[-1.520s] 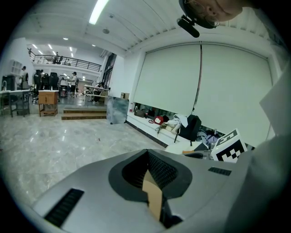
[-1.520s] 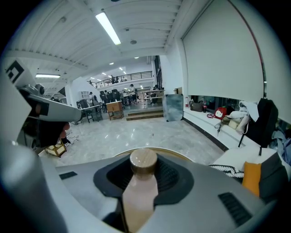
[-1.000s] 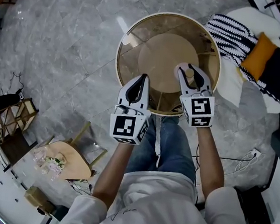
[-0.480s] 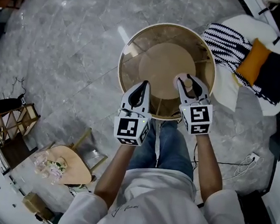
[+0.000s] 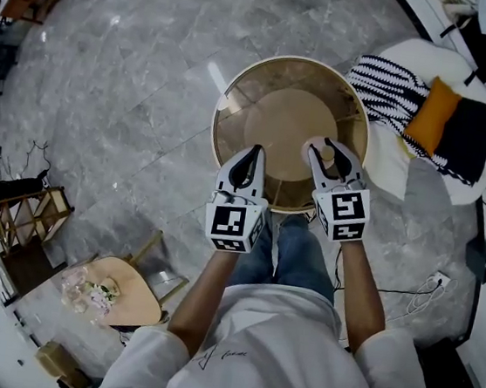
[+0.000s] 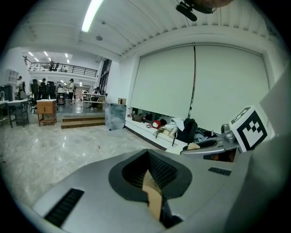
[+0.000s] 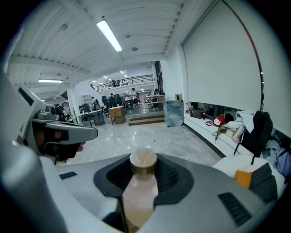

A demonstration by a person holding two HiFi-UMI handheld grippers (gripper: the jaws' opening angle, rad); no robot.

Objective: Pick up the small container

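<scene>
The small container (image 5: 326, 147) is pale pink with a round wooden lid (image 7: 143, 160). My right gripper (image 5: 330, 154) is shut on it and holds it upright in the air above the near part of the round table (image 5: 234, 91). In the right gripper view the container's body (image 7: 139, 191) fills the gap between the dark pads. My left gripper (image 5: 250, 154) hovers beside it, to the left, over the table's near rim. Its jaws meet at the tips with nothing held; only a tan sliver shows through the slit in the left gripper view.
The table has a glass top in a wooden rim. An armchair (image 5: 455, 184) with a striped blanket (image 5: 389, 75) and an orange cushion (image 5: 432, 115) stands right of it. A small wooden stool (image 5: 121, 292) and a wooden rack (image 5: 34, 211) stand on the marble floor at left.
Both grippers have risen a little above the table, side by side. The container has stayed in the right jaws and gone up with them.
</scene>
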